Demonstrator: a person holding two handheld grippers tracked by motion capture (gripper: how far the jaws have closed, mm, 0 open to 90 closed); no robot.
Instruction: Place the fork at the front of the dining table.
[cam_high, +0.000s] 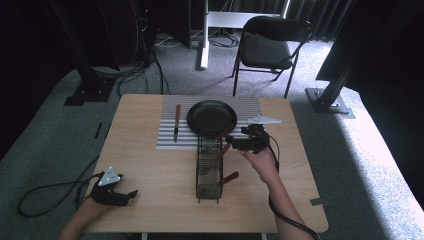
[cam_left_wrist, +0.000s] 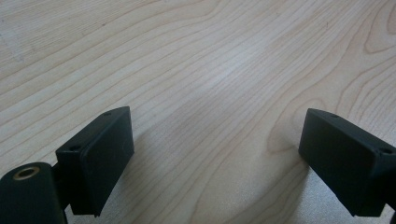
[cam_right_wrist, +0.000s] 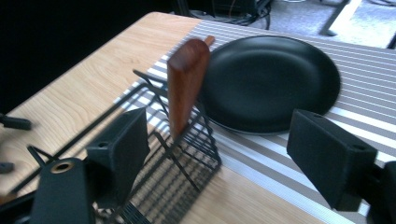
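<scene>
Right gripper (cam_high: 239, 143) sits at the far end of the wire rack (cam_high: 208, 170), jaws spread wide and grasping nothing, with a wooden-handled utensil (cam_right_wrist: 186, 84) standing up in the rack just ahead of them. Behind it, the black plate (cam_high: 211, 117) rests on the striped mat (cam_high: 167, 132), a knife (cam_high: 176, 121) beside it. Left gripper (cam_high: 120, 196) lies released at the near-left corner of the surface (cam_high: 150, 170).

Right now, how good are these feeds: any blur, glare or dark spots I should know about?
High view: dim overall, black at both upper corners, daylight on the carpet at right; the table is readable. Left gripper view: sharp wood grain, soft sheen mid-frame. Right gripper view: the wire rack and near jaws look smeared, the wooden handle and black plate clearer.
</scene>
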